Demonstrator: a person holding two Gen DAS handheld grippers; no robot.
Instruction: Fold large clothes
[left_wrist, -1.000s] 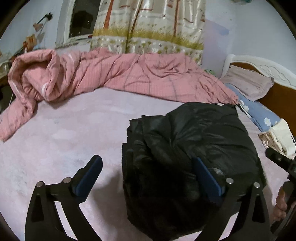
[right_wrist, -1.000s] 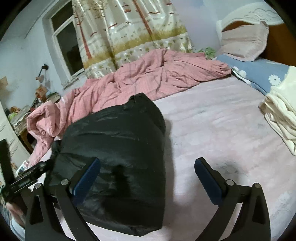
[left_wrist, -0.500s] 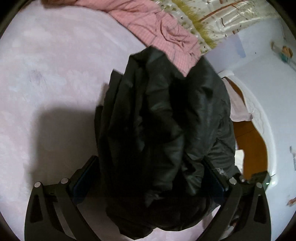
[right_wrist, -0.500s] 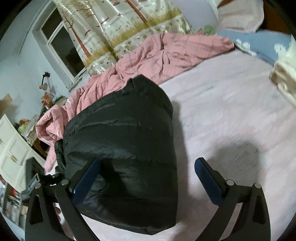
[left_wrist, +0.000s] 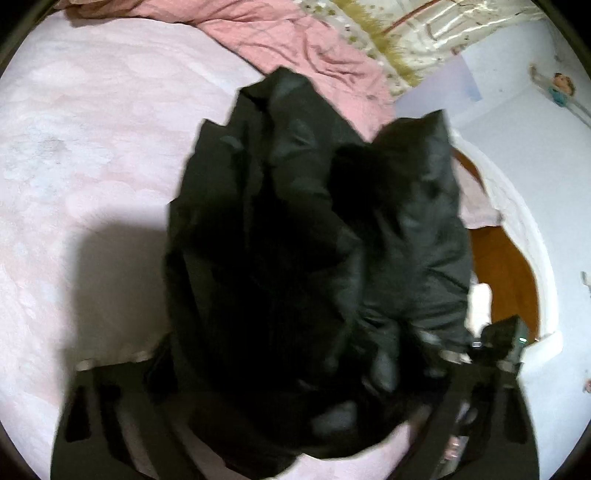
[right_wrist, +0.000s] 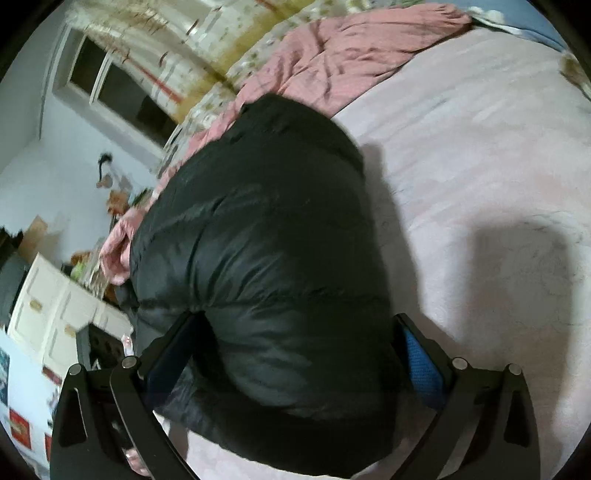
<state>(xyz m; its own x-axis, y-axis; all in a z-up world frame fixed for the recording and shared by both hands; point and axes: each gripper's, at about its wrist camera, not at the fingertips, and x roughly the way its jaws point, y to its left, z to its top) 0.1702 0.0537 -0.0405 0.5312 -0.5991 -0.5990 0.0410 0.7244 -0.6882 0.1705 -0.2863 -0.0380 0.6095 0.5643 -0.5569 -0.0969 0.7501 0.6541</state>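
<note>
Between the right tongs (right_wrist: 295, 365), black with blue pads, bulges a glossy black jacket (right_wrist: 258, 258) (quilted in horizontal bands). The bed (right_wrist: 480, 166) beyond is pale pink. Farther ahead lies a salmon-pink quilt (right_wrist: 351, 62) with a faint check, then a cream curtain (right_wrist: 207, 48) printed with red trunks and yellow grass. Left of the tongs stands a white cabinet (right_wrist: 55, 310).

We see open pink bed (right_wrist: 480, 184) to the right of the black jacket (right_wrist: 266, 258). Behind the jacket the pink quilt (right_wrist: 351, 55) blocks the way; to its left stands a white cabinet (right_wrist: 51, 314).
</note>
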